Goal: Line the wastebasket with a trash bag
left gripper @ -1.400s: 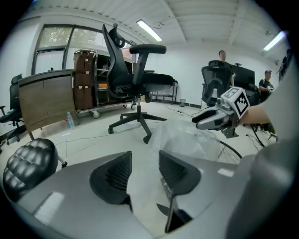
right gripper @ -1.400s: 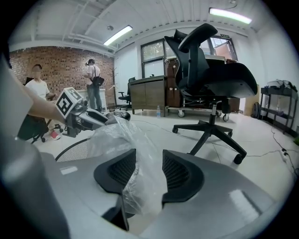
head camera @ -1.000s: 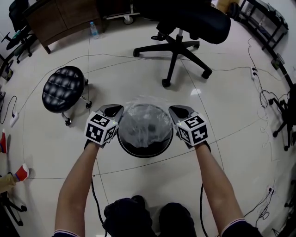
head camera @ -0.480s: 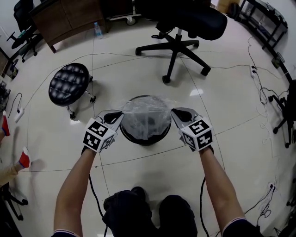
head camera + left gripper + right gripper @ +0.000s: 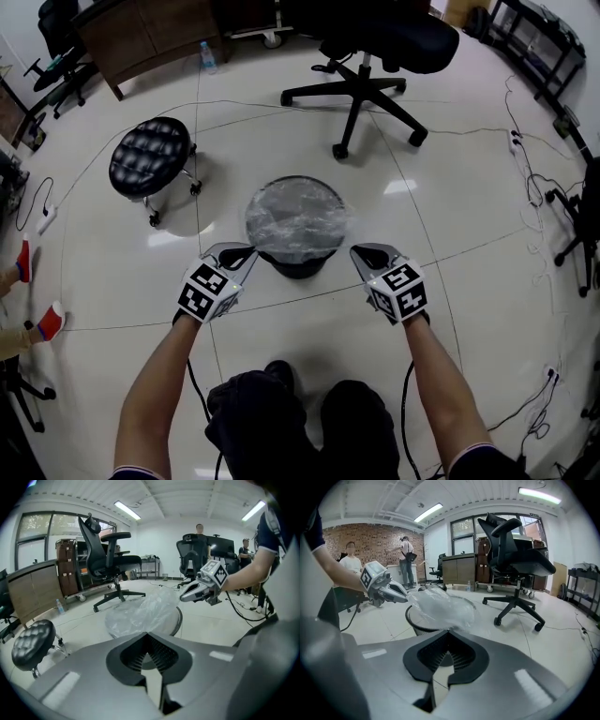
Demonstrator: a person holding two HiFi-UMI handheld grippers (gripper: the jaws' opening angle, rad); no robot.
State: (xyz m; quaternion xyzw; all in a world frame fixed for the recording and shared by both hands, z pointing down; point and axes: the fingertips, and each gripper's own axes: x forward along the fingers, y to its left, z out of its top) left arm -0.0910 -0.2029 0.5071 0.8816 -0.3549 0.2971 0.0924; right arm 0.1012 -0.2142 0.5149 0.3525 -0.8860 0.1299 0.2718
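Pinching the bag (image 5: 296, 217) at its near edge, the left gripper (image 5: 246, 253) and the right gripper (image 5: 361, 251) each have their jaws pressed together on a bit of the clear film, one at either side of the basket (image 5: 298, 267). The basket stands on the glossy floor (image 5: 309, 328) in front of the person. The bag lies spread over its round mouth, crinkled and slightly domed, not pushed down inside. From the right gripper view, the film runs from the jaw tips up over the dark mesh wall.

The bag looks nearly weightless and quite limp, so it should go wherever it is pulled and hold no shape of its own. Film this thin is probably slippery between the pads and likely to stretch or tear under a hard tug, above all where it drags across the rim. The safest hold seems to be the open hem, gathered double, at two opposite points, not the middle of the sheet. The basket looks light too, and on so smooth a floor a sideways pull might slide or tip it
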